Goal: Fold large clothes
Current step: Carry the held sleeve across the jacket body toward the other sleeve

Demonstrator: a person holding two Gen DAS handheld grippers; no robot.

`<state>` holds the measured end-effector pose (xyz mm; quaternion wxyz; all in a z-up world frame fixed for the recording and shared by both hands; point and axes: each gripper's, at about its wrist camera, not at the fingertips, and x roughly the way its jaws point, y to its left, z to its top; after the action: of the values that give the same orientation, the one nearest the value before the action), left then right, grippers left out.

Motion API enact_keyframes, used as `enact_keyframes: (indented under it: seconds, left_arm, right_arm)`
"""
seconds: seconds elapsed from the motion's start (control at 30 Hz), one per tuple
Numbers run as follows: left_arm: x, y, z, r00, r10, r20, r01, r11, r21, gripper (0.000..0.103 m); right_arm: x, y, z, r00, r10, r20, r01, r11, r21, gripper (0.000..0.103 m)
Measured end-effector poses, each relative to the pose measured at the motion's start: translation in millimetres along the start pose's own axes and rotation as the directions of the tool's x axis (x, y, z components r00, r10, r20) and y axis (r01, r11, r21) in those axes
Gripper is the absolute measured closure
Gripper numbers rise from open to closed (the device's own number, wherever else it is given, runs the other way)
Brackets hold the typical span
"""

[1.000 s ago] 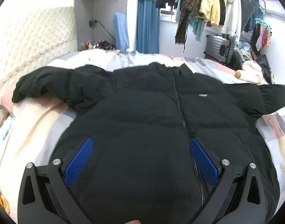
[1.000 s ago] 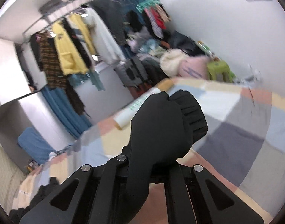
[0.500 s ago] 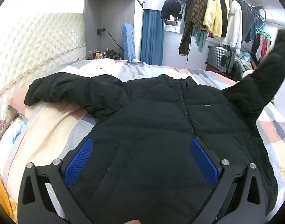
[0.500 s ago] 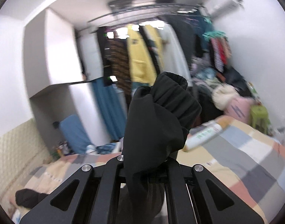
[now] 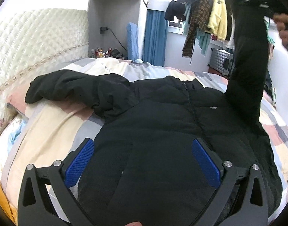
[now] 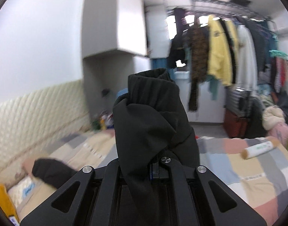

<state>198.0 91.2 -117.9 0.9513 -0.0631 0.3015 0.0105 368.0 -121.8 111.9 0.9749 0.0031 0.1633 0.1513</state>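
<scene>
- The big jacket (image 5: 162, 131) is black all over (with one tiny white mark on the chest).
- The left gripper (image 5: 143, 162) is black with bright blue pads (image 5: 79, 162).
- The bed cover (image 6: 247, 171) has squares of pink, grey, light blue and cream.
- The headboard (image 5: 36, 43) is cream with a diamond pattern.
- A yellow top (image 6: 218, 56) hangs up.

Black puffer jacket (image 5: 162, 131): lies front-up on the bed, zipped, small white chest logo visible. One sleeve (image 5: 72, 88) extends flat toward the headboard side, fabric creased. Opposite sleeve (image 5: 247, 71) is raised nearly upright off the bed; its ribbed cuff (image 6: 153, 86) is bunched and points upward.
</scene>
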Motion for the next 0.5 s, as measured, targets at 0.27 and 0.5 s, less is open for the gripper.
enact_keyframes:
  seconds: [0.27, 0.5]
  left_arm:
    - [11, 40, 0, 1.0, 0.011, -0.009, -0.012, 0.995, -0.101, 0.0]
    - [25, 52, -5, 1.0, 0.015, -0.026, -0.018, 0.991, -0.132, 0.0]
  right_arm:
    - [91, 107, -79, 0.972, 0.128, -0.197, -0.148, 0.985, -0.089, 0.098]
    - [160, 157, -165, 0.923, 0.165, -0.347, -0.221, 0.967, -0.13, 0.097]
